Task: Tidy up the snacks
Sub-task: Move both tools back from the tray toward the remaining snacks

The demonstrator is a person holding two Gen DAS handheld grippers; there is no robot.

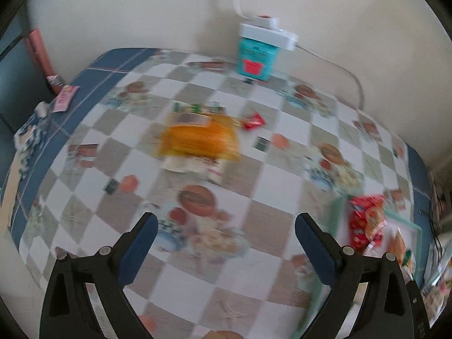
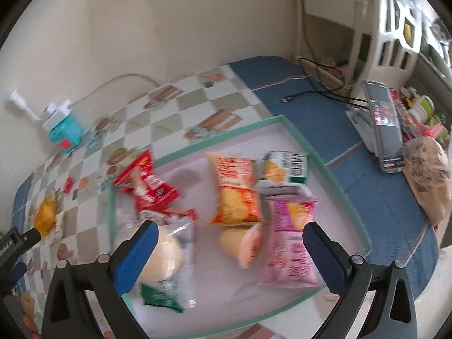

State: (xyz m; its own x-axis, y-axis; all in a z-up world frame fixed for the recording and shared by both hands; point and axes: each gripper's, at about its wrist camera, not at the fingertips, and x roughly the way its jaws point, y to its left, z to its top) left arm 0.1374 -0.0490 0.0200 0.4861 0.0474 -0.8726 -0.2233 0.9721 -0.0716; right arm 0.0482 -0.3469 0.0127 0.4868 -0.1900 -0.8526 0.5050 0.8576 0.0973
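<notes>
An orange snack bag (image 1: 199, 138) lies on the checked tablecloth on top of other packets, with a small red packet (image 1: 253, 120) beside it. My left gripper (image 1: 226, 223) is open and empty, well short of them. In the right wrist view a green-rimmed tray (image 2: 325, 158) holds a red bag (image 2: 149, 190), an orange bag (image 2: 236, 192), a pink bag (image 2: 291, 240), a green-and-white bag (image 2: 285, 166) and a clear bag with a bun (image 2: 166, 254). My right gripper (image 2: 230, 233) is open and empty above the tray. The orange snack bag (image 2: 45, 216) shows at far left.
A teal box (image 1: 255, 58) with a white plug and cable stands by the wall. A pink packet (image 1: 64, 99) lies at the table's left edge. A phone on a stand (image 2: 384, 121), a brown paper bag (image 2: 428, 180) and a white shelf (image 2: 395, 28) are at the right.
</notes>
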